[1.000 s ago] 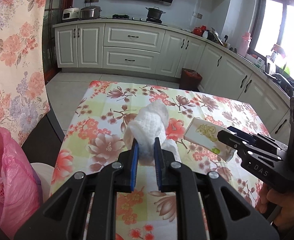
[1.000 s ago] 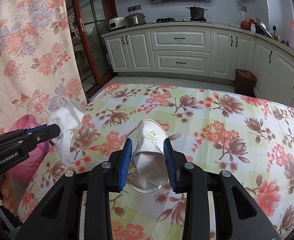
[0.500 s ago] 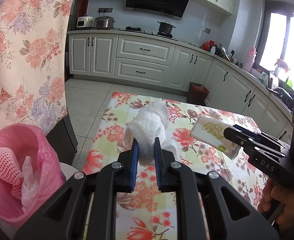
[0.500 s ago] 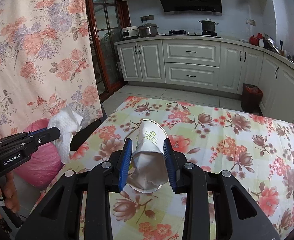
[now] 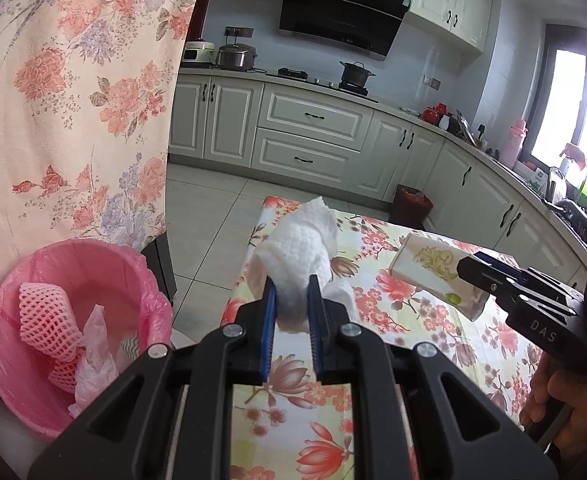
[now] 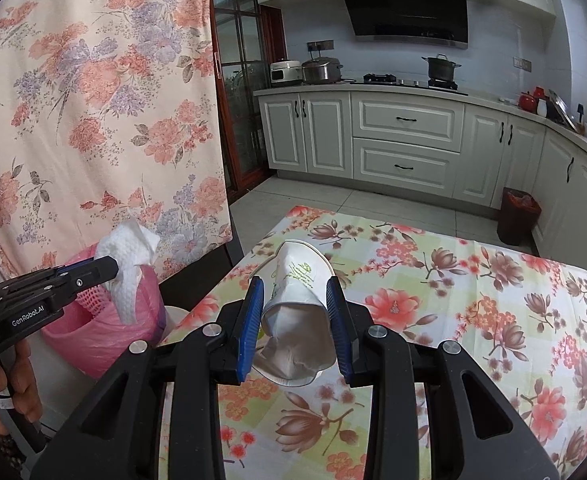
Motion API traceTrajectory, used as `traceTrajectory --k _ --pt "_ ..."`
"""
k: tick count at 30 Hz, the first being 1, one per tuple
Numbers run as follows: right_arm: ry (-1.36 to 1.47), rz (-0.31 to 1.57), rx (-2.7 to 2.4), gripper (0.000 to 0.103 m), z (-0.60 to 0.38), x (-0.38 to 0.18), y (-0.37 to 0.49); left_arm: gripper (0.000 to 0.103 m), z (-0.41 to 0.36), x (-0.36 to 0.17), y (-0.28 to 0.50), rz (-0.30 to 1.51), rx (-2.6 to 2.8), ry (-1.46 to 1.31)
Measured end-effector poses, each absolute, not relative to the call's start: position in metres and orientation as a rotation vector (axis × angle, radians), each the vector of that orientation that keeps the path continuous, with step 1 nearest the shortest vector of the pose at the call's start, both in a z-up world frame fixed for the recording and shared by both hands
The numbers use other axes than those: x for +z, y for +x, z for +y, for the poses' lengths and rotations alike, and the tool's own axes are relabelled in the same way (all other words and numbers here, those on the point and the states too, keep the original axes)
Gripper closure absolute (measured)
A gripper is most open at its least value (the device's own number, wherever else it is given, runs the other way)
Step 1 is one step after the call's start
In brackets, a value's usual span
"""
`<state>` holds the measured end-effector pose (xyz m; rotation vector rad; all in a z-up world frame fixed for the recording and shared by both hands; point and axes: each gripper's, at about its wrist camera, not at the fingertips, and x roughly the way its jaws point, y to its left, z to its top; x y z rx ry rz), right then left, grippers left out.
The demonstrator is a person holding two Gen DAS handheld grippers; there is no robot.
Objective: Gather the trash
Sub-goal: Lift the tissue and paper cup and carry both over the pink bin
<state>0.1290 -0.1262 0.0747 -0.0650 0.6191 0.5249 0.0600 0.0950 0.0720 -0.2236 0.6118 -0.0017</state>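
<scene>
Beside the floral bench point(image 5: 393, 344) stands a pink-lined bin point(image 5: 73, 320) holding foam netting point(image 5: 45, 320). Left gripper point(image 5: 291, 304) jaws clamp a crumpled white tissue point(image 5: 301, 256); right gripper point(image 6: 295, 320) jaws clamp a squashed paper cup point(image 6: 299, 300).

1. I see an L-shaped run of white cabinets point(image 6: 407, 136) across the upper middle of my right view; dark handles on doors and drawers.
2. A black range hood point(image 6: 407, 4) hangs at top centre; a pot point(image 6: 440, 67) sits on the hob below it.
3. A floral curtain point(image 5: 73, 92) fills the left of both views; pale floor tiles point(image 5: 209, 216) lie beyond it.
4. A bright window point(image 5: 569, 112) glares at the right edge of my left view.
5. A flowered tablecloth point(image 6: 493, 300) covers the table in the lower half.
</scene>
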Motion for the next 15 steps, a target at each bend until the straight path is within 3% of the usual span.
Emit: traceTrajectory --k 15 --pt "-0.087 0.609 0.592 0.072 -0.080 0.083 0.120 0.088 0.149 0.076 0.029 0.578 0.088 -0.261"
